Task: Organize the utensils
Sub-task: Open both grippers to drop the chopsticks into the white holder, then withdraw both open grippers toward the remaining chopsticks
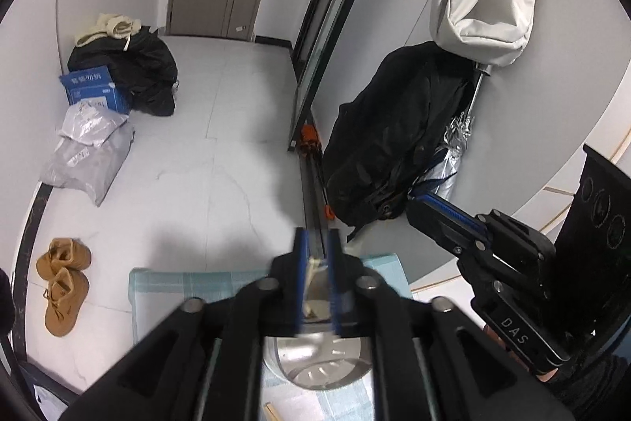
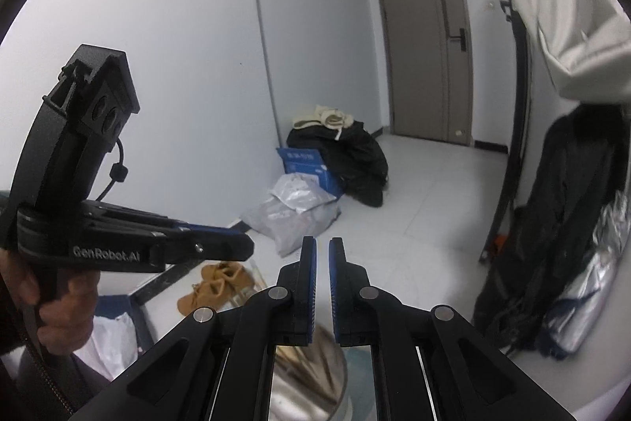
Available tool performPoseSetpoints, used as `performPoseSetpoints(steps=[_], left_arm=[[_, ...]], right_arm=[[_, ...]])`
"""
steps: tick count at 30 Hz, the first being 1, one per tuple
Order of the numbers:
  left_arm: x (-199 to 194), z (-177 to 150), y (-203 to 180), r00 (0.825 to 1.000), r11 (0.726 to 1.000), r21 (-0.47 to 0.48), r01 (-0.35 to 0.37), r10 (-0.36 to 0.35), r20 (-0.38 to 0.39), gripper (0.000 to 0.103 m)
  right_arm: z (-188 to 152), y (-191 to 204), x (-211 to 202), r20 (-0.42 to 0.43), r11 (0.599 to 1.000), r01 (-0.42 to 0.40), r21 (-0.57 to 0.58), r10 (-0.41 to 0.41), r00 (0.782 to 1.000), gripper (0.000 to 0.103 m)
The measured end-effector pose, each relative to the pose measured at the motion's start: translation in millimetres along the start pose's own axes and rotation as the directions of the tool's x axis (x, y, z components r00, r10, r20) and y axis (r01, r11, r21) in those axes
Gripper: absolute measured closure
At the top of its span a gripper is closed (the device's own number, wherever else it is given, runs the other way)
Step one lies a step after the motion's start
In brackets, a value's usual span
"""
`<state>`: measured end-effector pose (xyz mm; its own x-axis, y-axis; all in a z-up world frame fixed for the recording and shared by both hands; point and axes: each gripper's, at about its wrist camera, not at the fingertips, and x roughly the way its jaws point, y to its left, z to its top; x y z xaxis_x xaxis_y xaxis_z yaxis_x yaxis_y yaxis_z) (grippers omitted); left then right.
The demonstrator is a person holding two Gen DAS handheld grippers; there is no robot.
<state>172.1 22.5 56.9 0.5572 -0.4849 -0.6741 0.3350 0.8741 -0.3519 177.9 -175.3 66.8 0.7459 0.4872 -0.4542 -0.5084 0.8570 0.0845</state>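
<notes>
1. The left gripper (image 1: pixel 317 255) has its two blue-padded jaws closed on a pale wooden stick-like utensil (image 1: pixel 313 283), probably a chopstick or a pair of them; motion blur hides which. It is pinched near one end, so the rest hangs downward between the fingers, presumably so that it can be lowered end-first.

2. Directly beneath that gripper sits a round shiny steel container with slotted walls (image 1: pixel 321 362), standing on a pale green checked mat (image 1: pixel 157 287). Holding the utensil above the container's mouth suggests this is the sorting holder, and that the step in hand is a drop or a lift over it.

3. In the right wrist view the same steel container (image 2: pixel 311 377) shows several blurred pale sticks leaning inside it, so part of the sorting looks done.

4. The right gripper (image 2: pixel 322 283) holds nothing: its jaws stand slightly apart with floor visible through the narrow gap. It hovers beside the left one, seemingly kept out of the way and ready for the next pick.

5. A loose pale stick end (image 1: pixel 272 411) lies on the mat near the container, likely another piece to collect.

6. A risk, as I judge it: the thin utensil could pivot in the pinch and miss the rim.
</notes>
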Motion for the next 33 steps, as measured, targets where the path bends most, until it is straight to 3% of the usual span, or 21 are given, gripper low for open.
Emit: performPoseSetpoints(steps=[2,4,8,9,12,15,19,25,30,33], left_arm=[[-2,-3,2,1.000,1.000,-0.015,-0.013,0.013,0.002,0.055],[-9,-7,4,0.999,0.999,-0.043,-0.021,0.023,0.033,0.048],[-22,-14,5,0.992,0.992,-0.058,-0.111,0.114,0.047,0.046],[-26,-17,4,0.986,0.986,-0.064,-0.154,0.158,0.051,0.046],[-34,-27,2,0.982,0.981,-0.081,-0.175,0.180,0.063,0.042],[-45,-37,-2,0.973,0.975,-0.081,-0.208,0.215,0.086,0.040],[-60,-50,-9,0.962,0.969,-0.078,-0.234,0.243,0.122,0.040],[-78,-68,-18,0.943,0.958,-0.080,-0.275,0.285,0.173,0.028],[-87,-85,-27,0.932,0.957,-0.059,-0.285,0.291,0.216,0.027],[-89,-94,-28,0.928,0.956,-0.058,-0.289,0.294,0.228,0.027]], right_arm=[[-5,-1,-2,-0.022,1.000,0.004,0.029,-0.004,1.000,0.091],[-8,-2,-6,-0.040,0.998,0.022,0.058,-0.019,0.999,0.091],[-18,-5,-23,-0.036,0.991,0.061,0.123,-0.057,0.998,0.084],[-21,-4,-27,-0.034,0.989,0.074,0.128,-0.071,0.997,0.077],[-25,2,-39,-0.026,0.986,0.096,0.135,-0.093,0.995,0.063],[-29,10,-52,-0.011,0.983,0.082,0.164,-0.081,0.997,0.061],[-32,19,-68,0.017,0.980,0.091,0.177,-0.095,0.995,0.038],[-44,37,-95,0.041,0.978,0.091,0.189,-0.100,0.994,0.034],[-59,48,-115,0.067,0.974,0.115,0.196,-0.131,0.989,0.020],[-71,53,-126,0.077,0.969,0.140,0.202,-0.158,0.984,0.017]])
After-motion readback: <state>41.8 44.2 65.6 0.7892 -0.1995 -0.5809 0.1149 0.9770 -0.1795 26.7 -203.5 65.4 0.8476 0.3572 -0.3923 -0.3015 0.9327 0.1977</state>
